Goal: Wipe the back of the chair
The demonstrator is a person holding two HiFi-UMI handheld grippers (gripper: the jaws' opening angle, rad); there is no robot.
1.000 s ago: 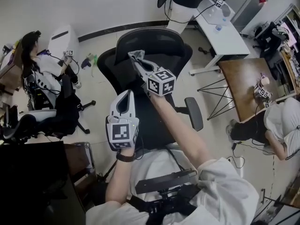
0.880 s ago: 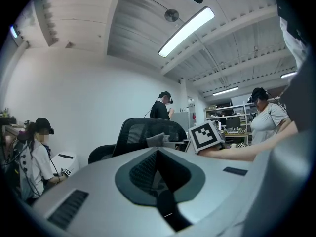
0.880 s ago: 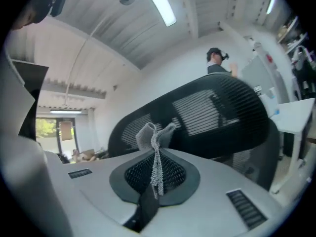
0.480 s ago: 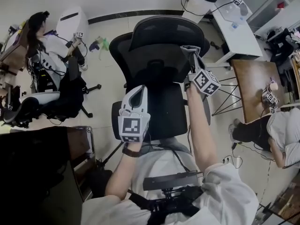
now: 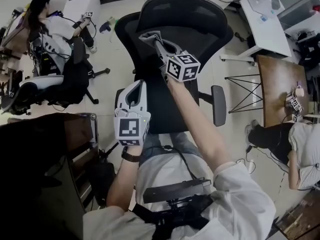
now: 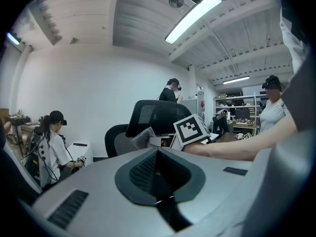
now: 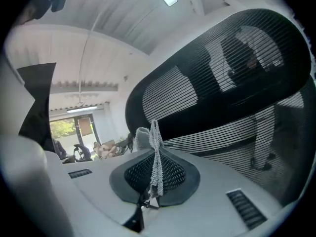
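Left tool (image 5: 135, 85) hangs low beside the chair's seat, jaws pressed together with nothing between them, clear of the chair (image 5: 186, 15). Right tool (image 5: 158, 44) is up at the chair's mesh back (image 7: 222, 78), clamped tight on a grey cloth (image 7: 156, 154). The cloth's bunched end sits at the back's upper left; contact with the mesh can't be made out.

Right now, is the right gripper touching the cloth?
Touching. The right gripper view shows the grey cloth pinched in the right gripper, fingers shut on it, with its edge sticking up past them.
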